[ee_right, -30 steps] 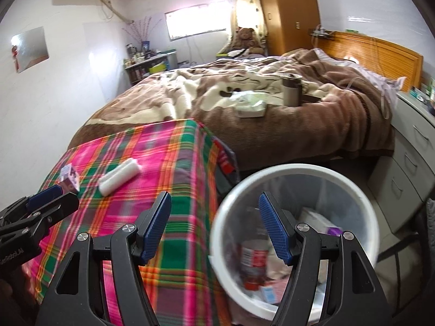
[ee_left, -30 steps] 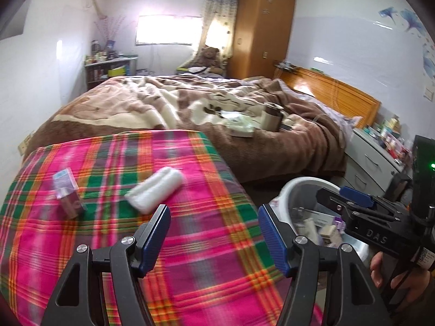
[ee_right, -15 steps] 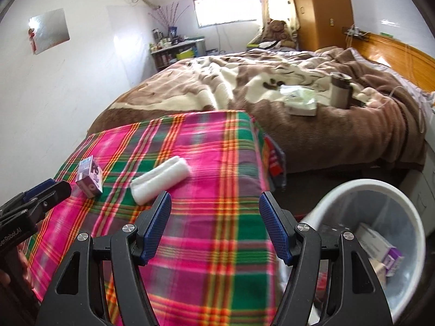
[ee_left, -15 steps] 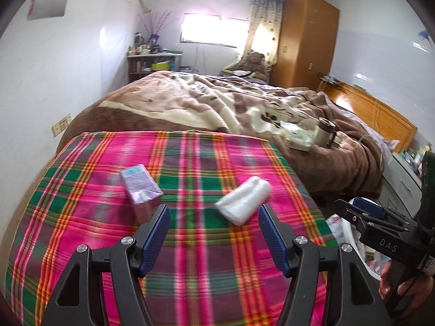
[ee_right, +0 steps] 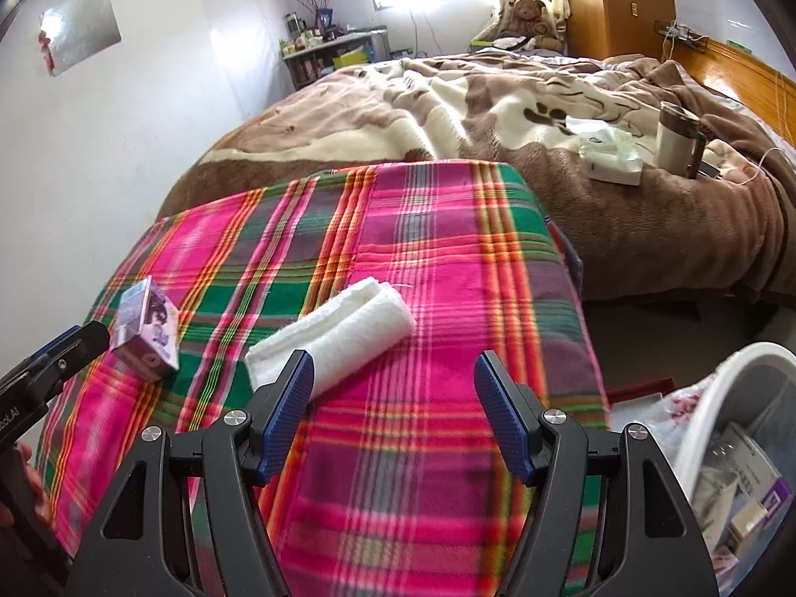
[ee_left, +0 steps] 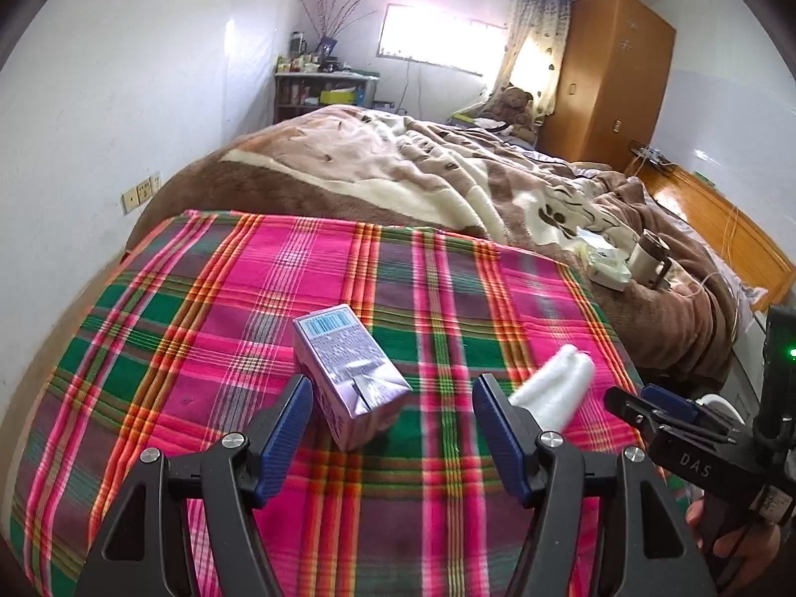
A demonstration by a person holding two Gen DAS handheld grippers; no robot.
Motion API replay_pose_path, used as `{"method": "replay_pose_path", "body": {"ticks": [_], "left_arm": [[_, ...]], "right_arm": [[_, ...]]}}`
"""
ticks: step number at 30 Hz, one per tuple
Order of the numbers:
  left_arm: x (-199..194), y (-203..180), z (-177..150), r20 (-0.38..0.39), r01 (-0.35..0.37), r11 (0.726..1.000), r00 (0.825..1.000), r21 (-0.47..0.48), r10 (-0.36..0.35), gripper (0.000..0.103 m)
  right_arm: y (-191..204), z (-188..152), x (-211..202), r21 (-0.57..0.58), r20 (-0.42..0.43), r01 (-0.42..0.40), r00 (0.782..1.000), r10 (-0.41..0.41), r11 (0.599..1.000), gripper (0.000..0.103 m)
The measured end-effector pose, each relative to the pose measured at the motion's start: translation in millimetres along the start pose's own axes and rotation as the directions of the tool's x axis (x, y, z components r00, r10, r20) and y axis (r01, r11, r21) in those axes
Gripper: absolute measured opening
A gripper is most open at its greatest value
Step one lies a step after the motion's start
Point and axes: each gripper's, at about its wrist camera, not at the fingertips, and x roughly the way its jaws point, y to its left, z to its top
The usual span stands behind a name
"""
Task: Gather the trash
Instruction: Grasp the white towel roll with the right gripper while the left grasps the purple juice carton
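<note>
A small purple drink carton (ee_left: 348,368) lies on the plaid cloth (ee_left: 248,308), just ahead of my open left gripper (ee_left: 393,428), nearer its left finger. It also shows in the right wrist view (ee_right: 147,331). A rolled white towel (ee_right: 333,336) lies to the carton's right, in front of my open, empty right gripper (ee_right: 393,423); the left wrist view shows it too (ee_left: 557,388). A white trash bin (ee_right: 716,433) holding several discarded items stands on the floor at the lower right.
A bed with a brown blanket (ee_right: 547,99) lies behind the table, carrying a tissue pack (ee_right: 612,156) and a steel mug (ee_right: 676,142). A wooden wardrobe (ee_left: 612,74) and a shelf (ee_left: 323,92) stand at the far wall. The right gripper shows in the left wrist view (ee_left: 661,418).
Both grippers have swung left, from over the bin to over the plaid cloth. The left gripper has closed in on the carton; the bin has slid to the right edge of view.
</note>
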Motion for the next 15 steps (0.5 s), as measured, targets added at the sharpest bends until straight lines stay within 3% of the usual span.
{"method": "replay_pose_path", "body": {"ticks": [9,15], "left_arm": [[32.2,12.1,7.3,-0.062,0.006,1.0,0.998,-0.017,-0.007,0.067],[46.6,23.6,8.7,-0.1,0.016,0.999,0.995,-0.045,-0.02,0.067]], "right_arm": [[13.5,8.5,33.1,0.046,-0.071,-0.023,0.997,0.026,0.999,0.068],[25.2,8.0,42.2,0.015,-0.098,0.007,0.995,-0.006,1.0,0.068]]}}
